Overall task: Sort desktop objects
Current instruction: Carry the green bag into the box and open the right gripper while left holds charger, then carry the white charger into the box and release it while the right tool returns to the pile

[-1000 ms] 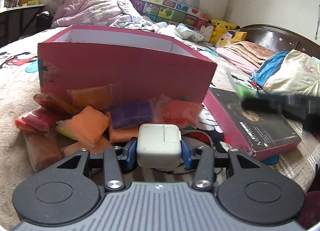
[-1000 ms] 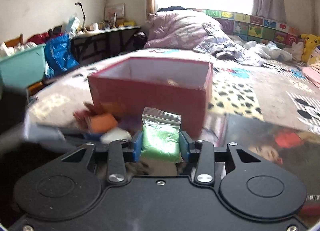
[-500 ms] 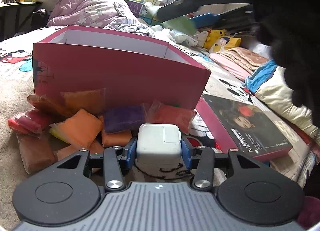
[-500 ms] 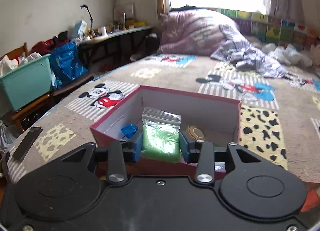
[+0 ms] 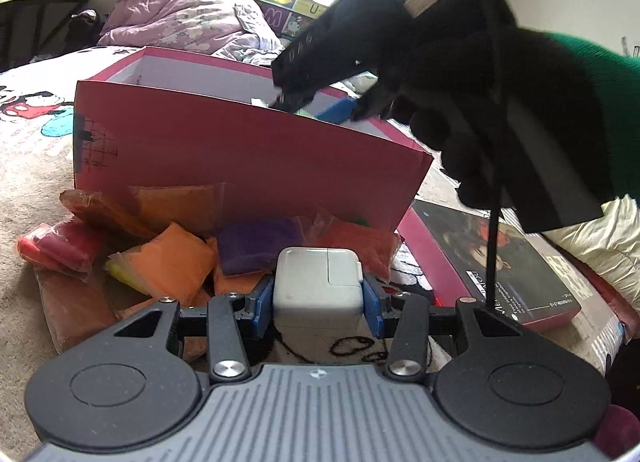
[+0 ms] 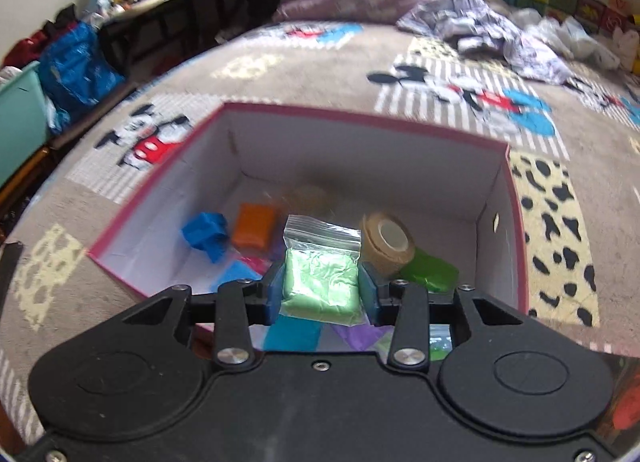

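While the left claw [image 5: 319,296] grips a white charger [image 5: 319,286] between its blue pads at the lower centre of the left view, the right claw [image 6: 320,290] is clamped on a bag of light green clay [image 6: 320,282] at the centre of the right view. The green bag hangs over the open pink box [image 6: 160,189], low between its walls. Inside the box lie a blue lump [image 6: 206,234] and an orange bag [image 6: 254,225] at left centre, a tan tape roll [image 6: 386,244] just right of the held bag, and a darker green piece [image 6: 430,274] touching the roll's lower side.

In the left view the box [image 5: 240,153] fills the middle, standing on a cartoon-print bed cover [image 5: 24,165]. Bags of clay are heaped against its near wall: red [image 5: 56,246] at far left, orange [image 5: 168,262], purple [image 5: 256,242] just behind the charger. A dark book [image 5: 516,274] lies at right, beside the box. The right claw's black body [image 5: 332,57] reaches over the box's far right corner in the upper right, held by a dark gloved hand [image 5: 480,113].
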